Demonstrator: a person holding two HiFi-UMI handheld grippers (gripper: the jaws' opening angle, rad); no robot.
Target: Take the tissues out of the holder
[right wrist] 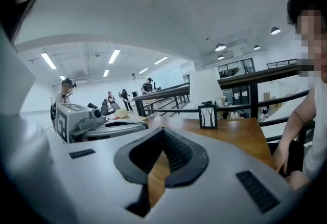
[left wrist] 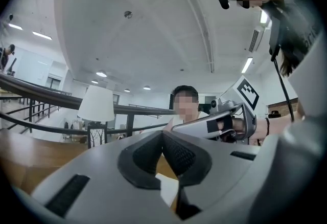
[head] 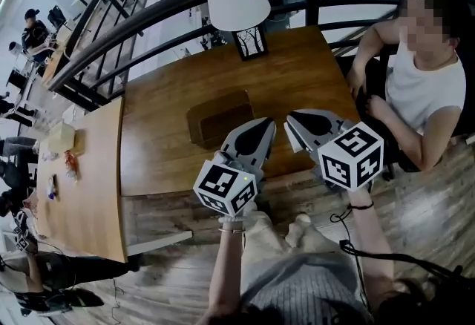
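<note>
A dark brown wooden tissue holder (head: 220, 117) lies flat in the middle of the wooden table (head: 297, 71). I see no tissue on it from the head view. My left gripper (head: 269, 123) hovers just right of the holder's near right corner, its jaws shut with nothing visibly held. My right gripper (head: 289, 120) is close beside it, tip almost meeting the left one, also shut and empty. In the left gripper view the pads (left wrist: 176, 154) meet at the tip (left wrist: 162, 133). A pale patch I cannot identify shows through the gap below them. In the right gripper view my gripper (right wrist: 162, 131) is also shut.
A table lamp (head: 237, 1) with a white shade stands at the table's far edge, by a dark railing (head: 133, 34). A seated person (head: 423, 79) in a white top is at the right end. A second, lighter table (head: 82, 190) with small items adjoins on the left.
</note>
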